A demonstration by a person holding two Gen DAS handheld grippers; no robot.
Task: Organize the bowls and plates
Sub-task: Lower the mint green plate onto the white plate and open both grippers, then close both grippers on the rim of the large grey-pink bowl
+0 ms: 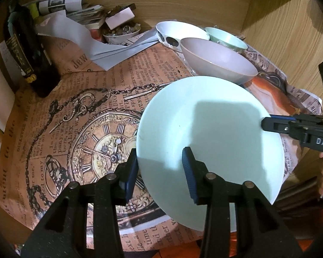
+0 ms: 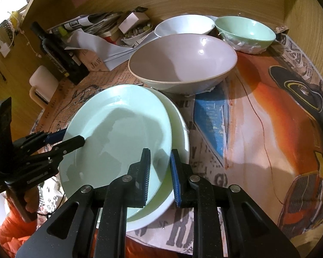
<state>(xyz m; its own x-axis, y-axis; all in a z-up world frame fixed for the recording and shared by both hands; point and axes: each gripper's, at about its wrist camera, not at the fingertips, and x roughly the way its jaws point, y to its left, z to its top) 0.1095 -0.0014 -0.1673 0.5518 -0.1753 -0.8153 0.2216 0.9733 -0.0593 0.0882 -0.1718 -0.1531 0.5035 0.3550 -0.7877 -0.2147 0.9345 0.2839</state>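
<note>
A pale green plate [image 1: 211, 129] [image 2: 118, 137] rests tilted on a white plate [image 2: 178, 133] on the newspaper-covered table. My left gripper [image 1: 159, 172] is open, its jaws astride the green plate's left rim; it also shows in the right wrist view [image 2: 62, 137]. My right gripper [image 2: 160, 176] is open, its jaws astride the green plate's right rim; it also shows in the left wrist view [image 1: 269, 122]. Behind stand a mauve bowl [image 1: 217, 60] [image 2: 183, 62], a white bowl [image 1: 180, 32] [image 2: 183, 26] and a green bowl [image 1: 226, 37] [image 2: 245, 31].
A dark bottle [image 1: 28, 51] [image 2: 58, 53] stands at the left. Papers, a small box and a dish of small objects [image 1: 120, 32] crowd the back. A wooden wall [image 1: 280, 21] closes the back and right. A white mug [image 2: 43, 86] sits left.
</note>
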